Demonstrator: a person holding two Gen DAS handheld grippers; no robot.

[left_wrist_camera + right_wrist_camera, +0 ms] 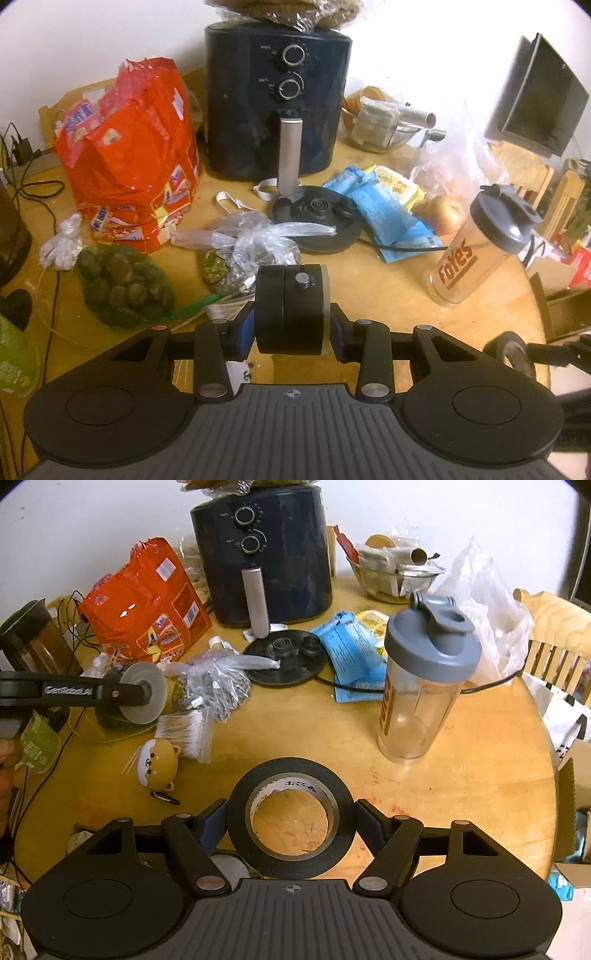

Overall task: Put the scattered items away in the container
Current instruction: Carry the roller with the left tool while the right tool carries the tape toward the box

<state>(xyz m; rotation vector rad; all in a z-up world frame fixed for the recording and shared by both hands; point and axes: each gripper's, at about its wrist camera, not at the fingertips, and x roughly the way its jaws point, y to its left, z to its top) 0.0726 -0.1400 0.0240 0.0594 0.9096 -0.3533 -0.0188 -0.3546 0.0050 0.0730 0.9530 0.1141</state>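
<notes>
A: Tape roll (291, 814) sits clamped across its rim in the right gripper (291, 818), above the table (461, 786). Light, stiff, good hold.

B: Left gripper (291, 328) pinches a round black device (290, 308) by its flat faces. Rigid, smooth, maybe slippery. No container visible.

A round wooden table (461, 794) carries an air fryer (266, 554), shaker bottle (421, 686) and snack bag (147, 602).

Black tape roll (290, 816), white-printed core. Red-orange snack bag (133, 155). Navy air fryer (277, 99), silver handle. Clear shaker (421, 686), grey lid. Honey-yellow wooden counter (443, 794).
</notes>
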